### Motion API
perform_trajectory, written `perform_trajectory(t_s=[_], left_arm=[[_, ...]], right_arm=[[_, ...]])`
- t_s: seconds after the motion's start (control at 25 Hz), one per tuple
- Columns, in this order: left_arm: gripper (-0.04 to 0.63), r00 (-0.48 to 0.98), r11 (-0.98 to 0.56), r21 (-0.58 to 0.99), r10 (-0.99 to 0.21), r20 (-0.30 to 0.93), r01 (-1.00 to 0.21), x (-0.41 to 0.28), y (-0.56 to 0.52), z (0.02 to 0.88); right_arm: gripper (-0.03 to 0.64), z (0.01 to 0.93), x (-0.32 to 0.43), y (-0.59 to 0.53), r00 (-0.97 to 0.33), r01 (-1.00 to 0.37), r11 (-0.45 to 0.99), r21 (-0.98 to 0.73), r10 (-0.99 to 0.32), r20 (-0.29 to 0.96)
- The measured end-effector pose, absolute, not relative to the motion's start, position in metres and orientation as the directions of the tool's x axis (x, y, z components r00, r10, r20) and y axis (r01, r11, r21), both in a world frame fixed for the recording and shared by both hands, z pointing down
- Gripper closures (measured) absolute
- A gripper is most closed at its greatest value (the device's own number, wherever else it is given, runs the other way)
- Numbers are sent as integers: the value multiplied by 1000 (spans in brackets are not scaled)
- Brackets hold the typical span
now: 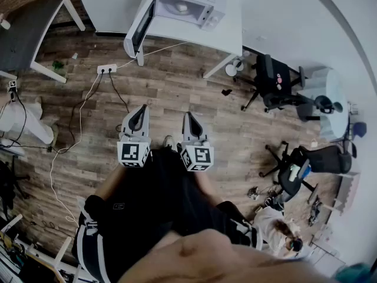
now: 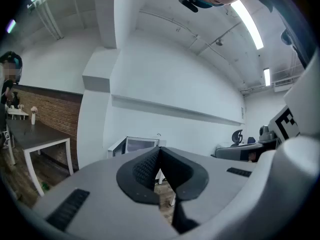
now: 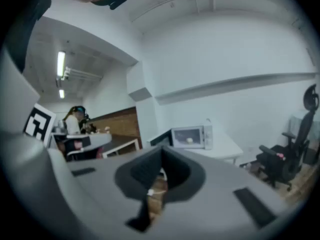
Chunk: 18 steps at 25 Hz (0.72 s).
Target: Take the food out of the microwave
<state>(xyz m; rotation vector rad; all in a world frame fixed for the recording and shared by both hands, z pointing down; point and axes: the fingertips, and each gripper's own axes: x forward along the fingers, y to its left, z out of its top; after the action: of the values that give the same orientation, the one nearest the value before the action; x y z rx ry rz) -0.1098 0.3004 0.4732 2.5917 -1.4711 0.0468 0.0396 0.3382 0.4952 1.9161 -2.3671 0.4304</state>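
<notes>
Your left gripper [image 1: 141,109] and right gripper [image 1: 189,116] are closed, empty; unopened, they'd shove the seemingly loose food [image 1: 182,7] deeper into the microwave [image 1: 210,7].

The head view looks steeply down from above the person onto the wooden floor [image 1: 177,87]. The left gripper [image 1: 137,118] and right gripper [image 1: 191,122] sit close below at mid-frame, and the microwave [image 1: 179,10] stands well away on its white table [image 1: 230,37] at the top edge. Each gripper view sits low just behind its own jaws and faces nearly level across the room towards the white wall [image 2: 165,84], with the microwave small and far past the jaw tips (the right gripper view also takes in an office chair [image 3: 290,154] at its right edge). All three views share the microwave and its table, and the left gripper view catches the right gripper's marker cube [image 2: 287,124] at its right edge.
</notes>
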Motion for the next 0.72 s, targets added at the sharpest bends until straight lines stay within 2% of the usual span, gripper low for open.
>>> perform_trajectory(t_s=[0.72], left_arm=[[565, 523, -509, 141, -847, 98, -849, -132, 292, 478]], right_arm=[[586, 493, 17, 330, -201, -973, 166, -162, -952, 230]])
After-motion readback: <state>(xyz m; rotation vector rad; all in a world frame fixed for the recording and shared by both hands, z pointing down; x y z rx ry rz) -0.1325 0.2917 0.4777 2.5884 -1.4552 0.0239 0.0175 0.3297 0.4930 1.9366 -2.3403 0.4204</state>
